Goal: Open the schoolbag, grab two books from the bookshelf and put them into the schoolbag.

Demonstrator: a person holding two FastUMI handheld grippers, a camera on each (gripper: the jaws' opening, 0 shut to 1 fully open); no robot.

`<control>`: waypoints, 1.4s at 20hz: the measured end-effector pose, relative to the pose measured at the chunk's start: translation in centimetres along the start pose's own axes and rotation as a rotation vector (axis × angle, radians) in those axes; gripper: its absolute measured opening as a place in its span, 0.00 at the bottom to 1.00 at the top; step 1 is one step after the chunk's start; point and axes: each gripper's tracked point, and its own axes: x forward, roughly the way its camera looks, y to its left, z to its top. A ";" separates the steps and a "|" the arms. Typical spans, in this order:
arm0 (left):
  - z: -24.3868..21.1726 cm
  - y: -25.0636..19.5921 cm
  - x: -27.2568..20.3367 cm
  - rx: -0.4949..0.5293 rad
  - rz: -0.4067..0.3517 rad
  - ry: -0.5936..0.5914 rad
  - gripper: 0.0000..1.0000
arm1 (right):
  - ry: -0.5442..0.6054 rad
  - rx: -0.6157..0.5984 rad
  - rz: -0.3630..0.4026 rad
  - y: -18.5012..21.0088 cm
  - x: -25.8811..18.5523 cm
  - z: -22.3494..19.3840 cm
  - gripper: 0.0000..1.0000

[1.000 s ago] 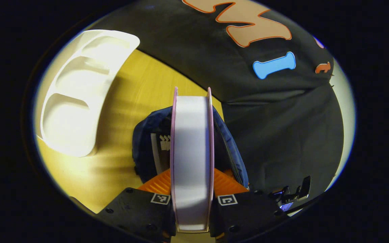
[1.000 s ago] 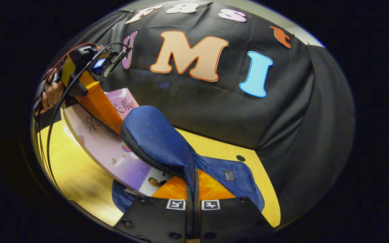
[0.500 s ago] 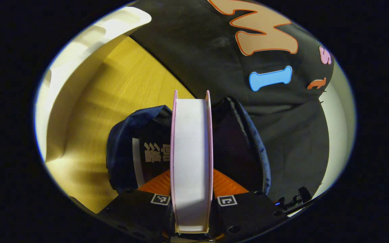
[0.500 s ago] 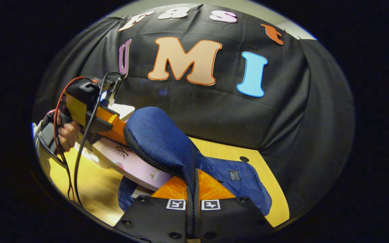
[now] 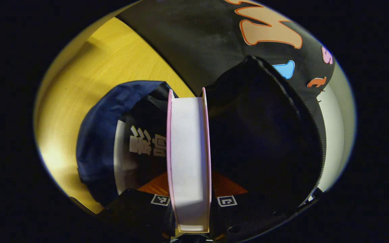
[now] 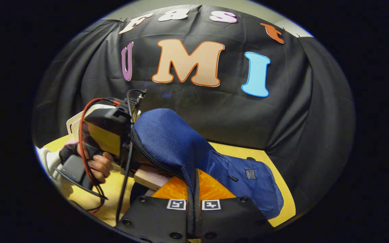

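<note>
1. Our left gripper (image 5: 189, 199) squeezes a pink book (image 5: 188, 158) from both sides, the white page edge facing us.
2. Our right gripper (image 6: 193, 206) is pinched tight on the blue schoolbag (image 6: 167, 141) flap, lifting it up.
3. The book pokes into the open bag on the yellow table (image 5: 89, 77). Another book (image 5: 140, 148) lies inside, left of it.
4. Farther left, a hand (image 6: 96, 165) holds the other gripper.
</note>
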 end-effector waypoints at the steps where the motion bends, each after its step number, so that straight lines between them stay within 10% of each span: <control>1: -0.1 0.0 0.9 -0.011 -0.010 0.009 0.34 | 0.004 0.001 0.002 0.0 0.0 -0.1 0.03; 8: -1.7 1.7 3.6 0.032 0.043 0.036 0.39 | 0.007 0.008 0.001 -0.4 0.7 -0.4 0.04; 12: -1.9 2.1 2.8 0.130 0.114 0.044 0.72 | 0.009 0.022 -0.002 -0.5 0.7 -0.7 0.03; 18: -1.8 3.0 -1.3 0.330 0.273 0.042 0.93 | 0.016 0.048 -0.008 -0.9 0.4 -0.8 0.03; 25: -1.2 2.3 -9.8 0.455 0.428 -0.055 0.95 | 0.038 0.048 0.001 -0.5 -0.2 -0.9 0.05; 28: -1.0 2.1 -13.9 0.471 0.476 -0.101 0.95 | 0.066 0.088 0.057 1.0 -1.0 -1.5 0.27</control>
